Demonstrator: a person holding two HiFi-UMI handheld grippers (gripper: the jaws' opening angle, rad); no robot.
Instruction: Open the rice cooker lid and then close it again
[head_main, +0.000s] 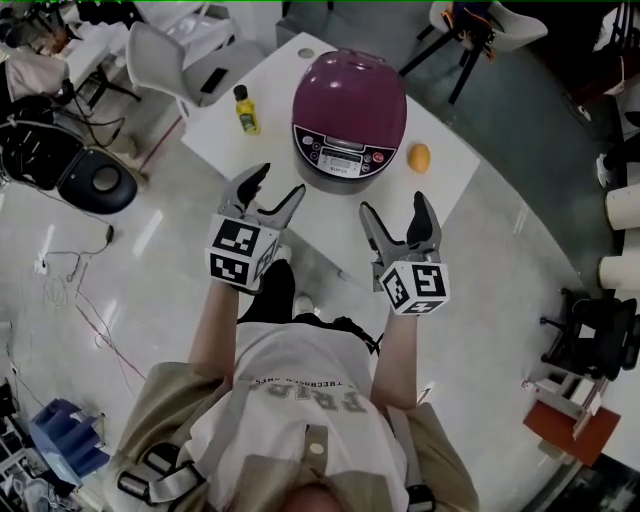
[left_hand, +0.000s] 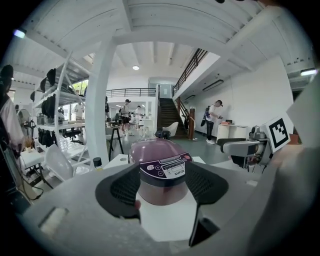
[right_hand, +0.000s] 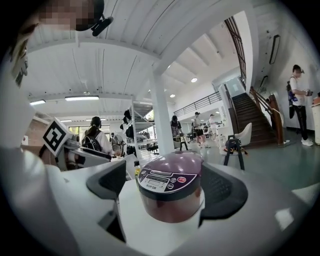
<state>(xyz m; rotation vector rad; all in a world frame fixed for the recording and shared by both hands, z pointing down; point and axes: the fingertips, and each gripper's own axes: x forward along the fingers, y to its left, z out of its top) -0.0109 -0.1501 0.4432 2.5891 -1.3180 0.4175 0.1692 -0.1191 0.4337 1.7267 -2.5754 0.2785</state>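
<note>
The rice cooker (head_main: 350, 115) is round, with a domed purple lid (head_main: 350, 85) that is shut. A silver control panel (right_hand: 162, 181) on its near side carries a small display, grey buttons and one red button. Small lettering under the display looks like "SUPOR", though it is not sharp enough to be sure. The cooker stands towards the far side of a white worktop (head_main: 215, 135), between a small yellow bottle (head_main: 246, 110) with a black cap on its left and an orange fruit (head_main: 419, 158) just beside it on its right. Nearer, the left tool (head_main: 280, 182) and the right tool (head_main: 393, 205) hover over the near part of the worktop, both pointing at the cooker and clear of it. Each tool is released: its dark pads stand well apart, the right wider than the left, with nothing gripped and only the cooker framed in the gap beyond them.
</note>
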